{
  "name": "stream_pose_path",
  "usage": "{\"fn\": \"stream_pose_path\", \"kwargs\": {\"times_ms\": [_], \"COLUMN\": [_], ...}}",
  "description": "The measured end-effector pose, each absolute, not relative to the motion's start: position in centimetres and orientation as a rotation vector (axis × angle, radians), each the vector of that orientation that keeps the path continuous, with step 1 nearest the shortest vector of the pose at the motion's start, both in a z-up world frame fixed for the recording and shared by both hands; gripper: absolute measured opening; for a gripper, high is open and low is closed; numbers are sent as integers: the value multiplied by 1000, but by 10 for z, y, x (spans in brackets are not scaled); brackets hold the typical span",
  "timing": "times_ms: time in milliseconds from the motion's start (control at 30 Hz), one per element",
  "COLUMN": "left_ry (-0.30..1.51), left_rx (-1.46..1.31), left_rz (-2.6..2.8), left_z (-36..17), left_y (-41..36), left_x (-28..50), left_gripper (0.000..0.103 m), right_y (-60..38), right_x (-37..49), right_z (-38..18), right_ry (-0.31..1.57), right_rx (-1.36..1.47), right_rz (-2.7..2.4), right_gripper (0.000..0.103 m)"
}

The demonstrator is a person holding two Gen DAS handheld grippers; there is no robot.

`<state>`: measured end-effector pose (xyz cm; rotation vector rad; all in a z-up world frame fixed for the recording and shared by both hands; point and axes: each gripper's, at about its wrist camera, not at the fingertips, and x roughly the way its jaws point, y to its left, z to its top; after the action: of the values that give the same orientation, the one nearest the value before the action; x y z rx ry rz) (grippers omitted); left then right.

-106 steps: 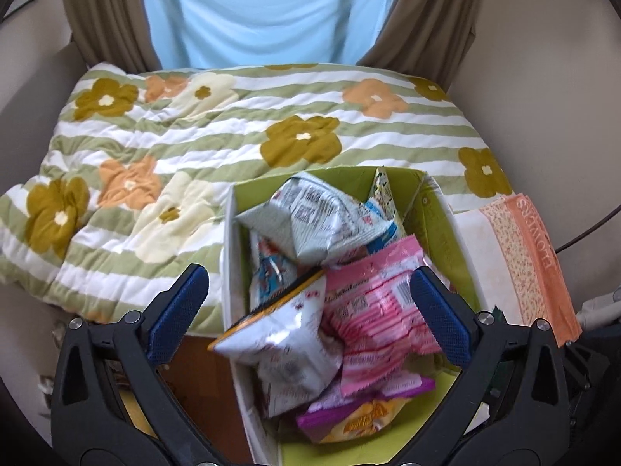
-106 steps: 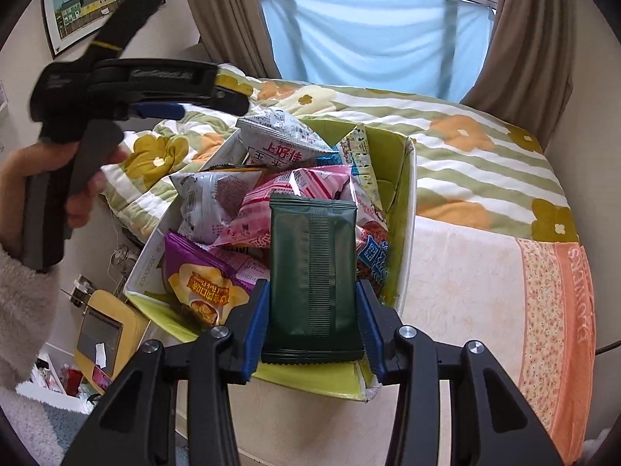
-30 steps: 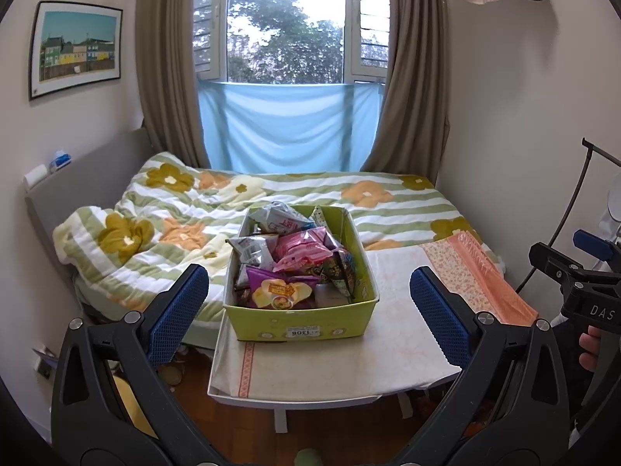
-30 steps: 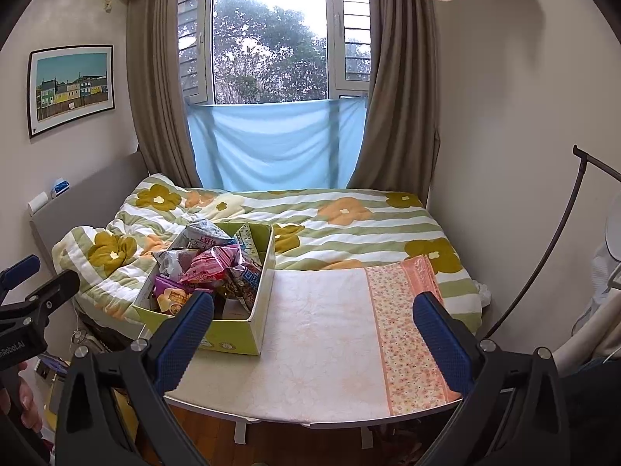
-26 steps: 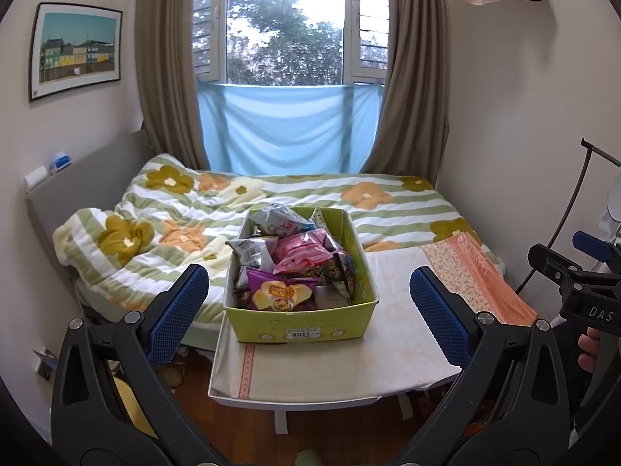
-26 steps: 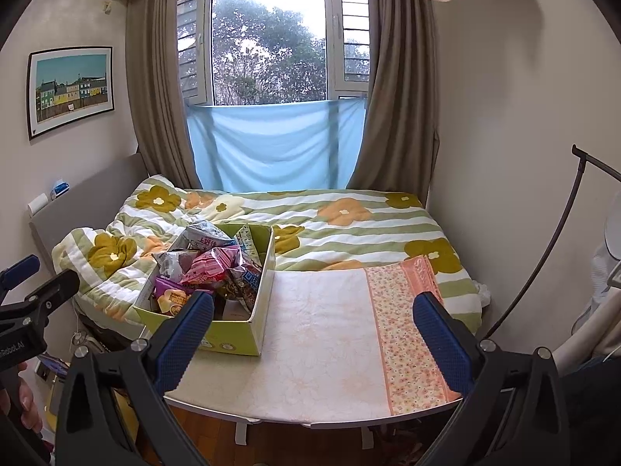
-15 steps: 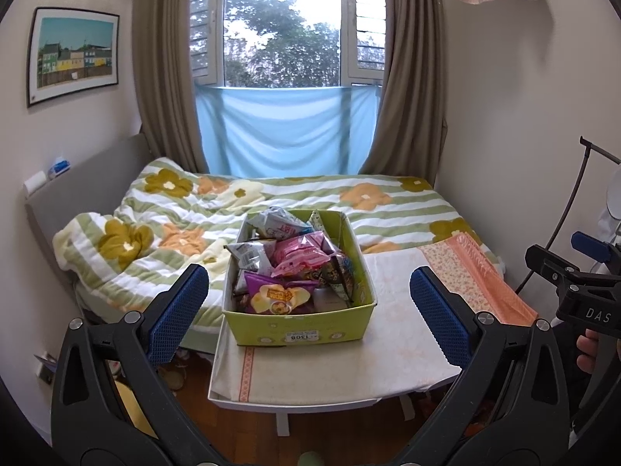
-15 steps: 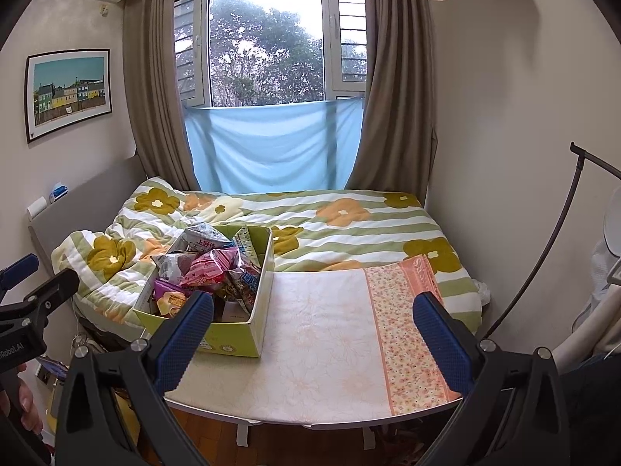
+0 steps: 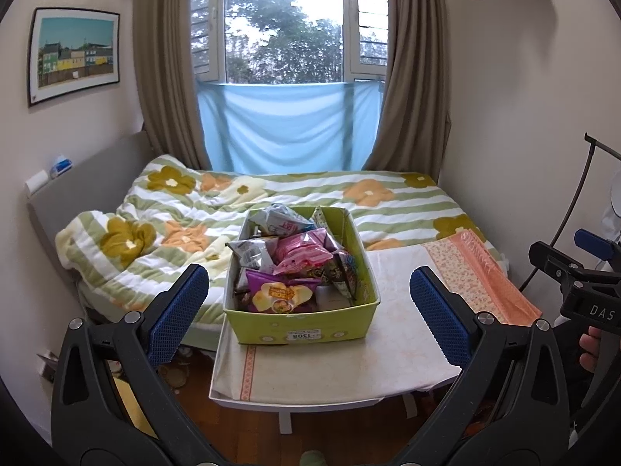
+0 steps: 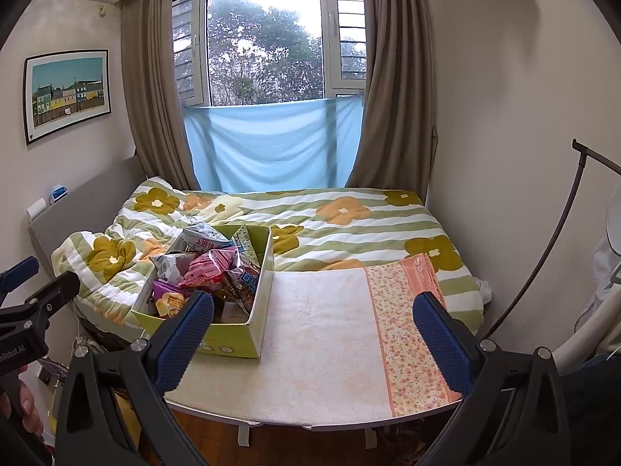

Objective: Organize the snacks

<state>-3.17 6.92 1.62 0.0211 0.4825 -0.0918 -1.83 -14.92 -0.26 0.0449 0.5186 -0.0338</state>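
Both tools, the left tool point(image 9: 309, 303) and right tool point(image 10: 313, 324), are hanging spread wide and holding nothing, well back from the counter point(image 9: 392, 353). Snack packets point(image 9: 295, 260) are lying heaped in a green box point(image 9: 299, 332) on the counter's left side, likely gathered there for tidiness, well ahead of both tools.

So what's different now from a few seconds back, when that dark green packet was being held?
The right gripper let go of the dark green packet and is open and empty. Both it and the left gripper pulled back from the green box. The box stayed on the table, full of snacks.
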Motion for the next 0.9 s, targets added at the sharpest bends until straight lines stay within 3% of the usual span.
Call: {"fn": "stream_pose_path", "kwargs": {"times_ms": [900], "left_ry": [504], "left_rx": [11], "left_rz": [-25], "left_z": [2], "left_y": [70], "left_x": [-8], "left_gripper": [103], "right_y": [-148], "right_x": [-3], "right_z": [-9], "right_ry": [538], "right_rx": [53], "right_rz": [-46], "right_gripper": [102]}}
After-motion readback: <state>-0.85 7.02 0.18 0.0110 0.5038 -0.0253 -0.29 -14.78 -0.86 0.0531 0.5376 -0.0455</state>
